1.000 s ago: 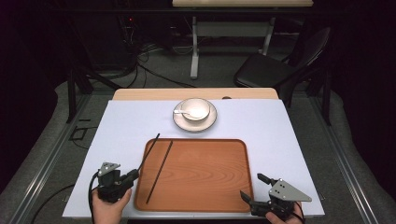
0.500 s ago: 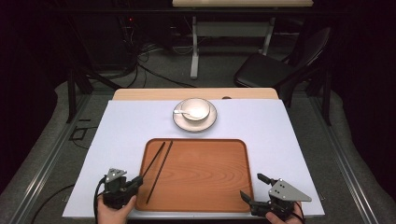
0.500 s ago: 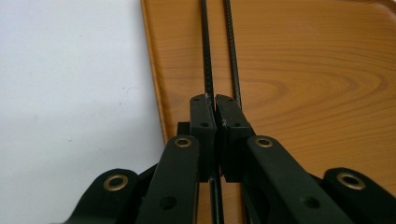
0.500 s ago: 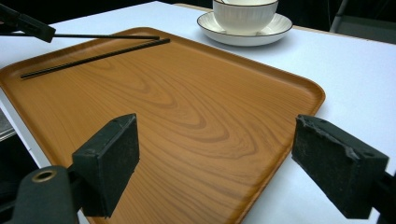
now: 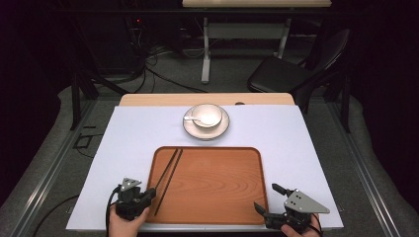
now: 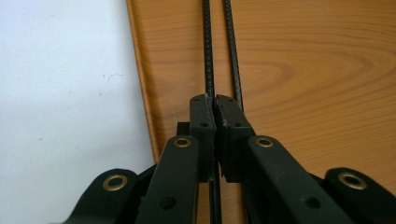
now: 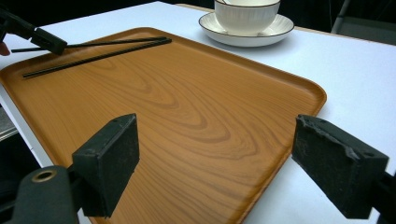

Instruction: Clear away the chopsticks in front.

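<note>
The left gripper (image 5: 149, 195) is closed on one black chopstick (image 6: 208, 65), pinching it near its near end; the pads meet around the thin rod with no visible gap. The held chopstick runs over the left part of the wooden tray (image 5: 217, 197), pointing toward the far rim. A second chopstick (image 5: 169, 181) lies just beside it on the tray, close to parallel, not held.

Handling judgement: each stick is light, stiff and slender, with a ribbed or textured shaft (visible in the left gripper view), so slip in the pads is probably low. Because the grip sits at one end, the free length acts as a lever and the stick may pivot in the pads if swung quickly. A hold nearer the middle would steady it. The tray surface looks smooth; a released stick may roll or slide.

The right gripper (image 7: 224, 172) stands wide open, empty, and hovers at the near right corner of the tray.

Surroundings: a white bowl (image 5: 206, 115) sits on a saucer (image 5: 190, 129) beyond the far rim of the tray, on the white table cover (image 5: 306, 148); a spoon (image 5: 193, 119) rests in the bowl. These are ceramic and likely fragile. They stand well apart from both grippers. The tray's raised rim is the only obstacle near the sticks.
</note>
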### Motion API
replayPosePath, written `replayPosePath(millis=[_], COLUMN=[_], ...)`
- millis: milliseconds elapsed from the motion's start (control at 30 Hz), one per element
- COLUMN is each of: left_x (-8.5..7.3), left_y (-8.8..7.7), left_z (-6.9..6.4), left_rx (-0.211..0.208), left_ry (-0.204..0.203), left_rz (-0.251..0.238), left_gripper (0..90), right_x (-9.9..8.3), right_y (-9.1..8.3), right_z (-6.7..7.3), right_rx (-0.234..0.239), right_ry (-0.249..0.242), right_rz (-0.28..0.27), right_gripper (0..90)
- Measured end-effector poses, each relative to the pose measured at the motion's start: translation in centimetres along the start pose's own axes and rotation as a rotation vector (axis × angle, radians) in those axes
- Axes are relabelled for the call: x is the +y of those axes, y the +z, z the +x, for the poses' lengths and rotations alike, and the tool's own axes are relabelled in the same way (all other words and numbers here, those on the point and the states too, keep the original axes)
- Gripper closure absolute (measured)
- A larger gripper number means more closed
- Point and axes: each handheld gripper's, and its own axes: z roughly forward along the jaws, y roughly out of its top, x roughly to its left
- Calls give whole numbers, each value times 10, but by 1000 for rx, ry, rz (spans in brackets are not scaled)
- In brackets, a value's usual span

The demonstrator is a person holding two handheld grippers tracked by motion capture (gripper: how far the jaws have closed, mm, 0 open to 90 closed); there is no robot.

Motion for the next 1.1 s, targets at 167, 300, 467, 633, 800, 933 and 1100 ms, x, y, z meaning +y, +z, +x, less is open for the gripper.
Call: replayPosePath(millis=[167, 300, 467, 633, 800, 933, 1100], left_x=[0, 0, 0, 1, 2, 4, 7], left_y=[1, 2, 1, -3, -8, -9, -9], left_z=[0, -1, 0, 1, 1, 2, 6], left_rx=[-3, -13, -16, -25, -37, -44, -32], left_ry=[-3, -3, -3, -8, -7, -5, 34], left_rz=[6, 14, 2, -22, -55, -76, -94], left_gripper=[851, 823, 796, 748, 680, 613, 484], right_x=[0, 0, 0, 0, 0, 0, 0], right_y=[0, 0, 0, 0, 0, 0, 0], right_z=[0, 0, 0, 0, 0, 0, 0], right_rx=[0, 1, 1, 1, 0, 1, 2], right_ry=[2, 2, 2, 0, 3, 0, 1], right_rz=[0, 0, -1, -1, -1, 0, 0], right_gripper=[147, 147, 147, 147, 147, 147, 147])
